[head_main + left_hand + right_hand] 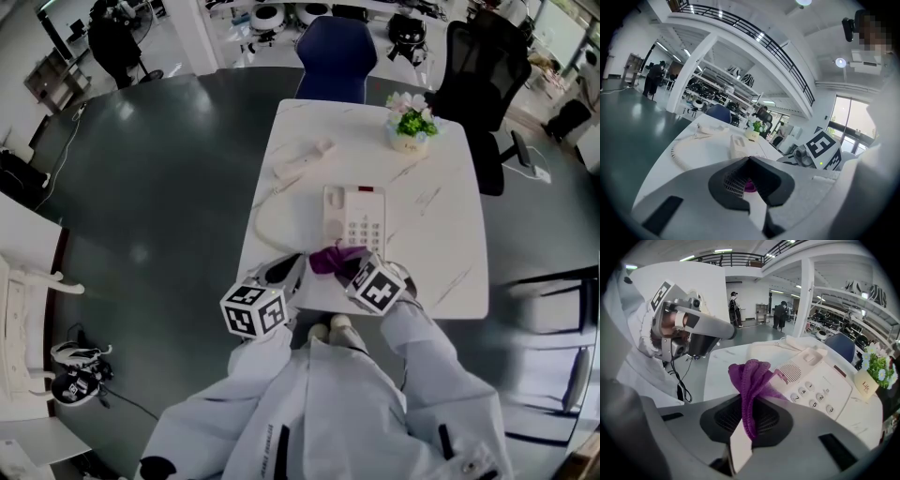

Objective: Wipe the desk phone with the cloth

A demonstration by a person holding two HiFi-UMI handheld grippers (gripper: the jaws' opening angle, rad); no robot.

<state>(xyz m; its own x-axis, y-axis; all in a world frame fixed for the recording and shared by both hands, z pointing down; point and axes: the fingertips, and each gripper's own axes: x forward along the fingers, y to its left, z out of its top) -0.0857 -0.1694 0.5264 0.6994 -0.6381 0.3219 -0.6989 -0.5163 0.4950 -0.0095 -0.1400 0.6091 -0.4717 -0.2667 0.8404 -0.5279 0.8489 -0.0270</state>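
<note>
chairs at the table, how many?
2. A blue chair stands at the far end of the table, and a black chair at its far right corner. Any further back are too small to tell.

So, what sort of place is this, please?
Likely an open-plan office or lab hall: a desk phone on a white table, office chairs beside it, and a railed mezzanine overhead.

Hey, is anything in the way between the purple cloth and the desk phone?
Nothing visible. The right gripper holds the cloth right at the desk phone's near edge, and the keypad lies bare. The handset lies apart, farther back on the table.
</note>
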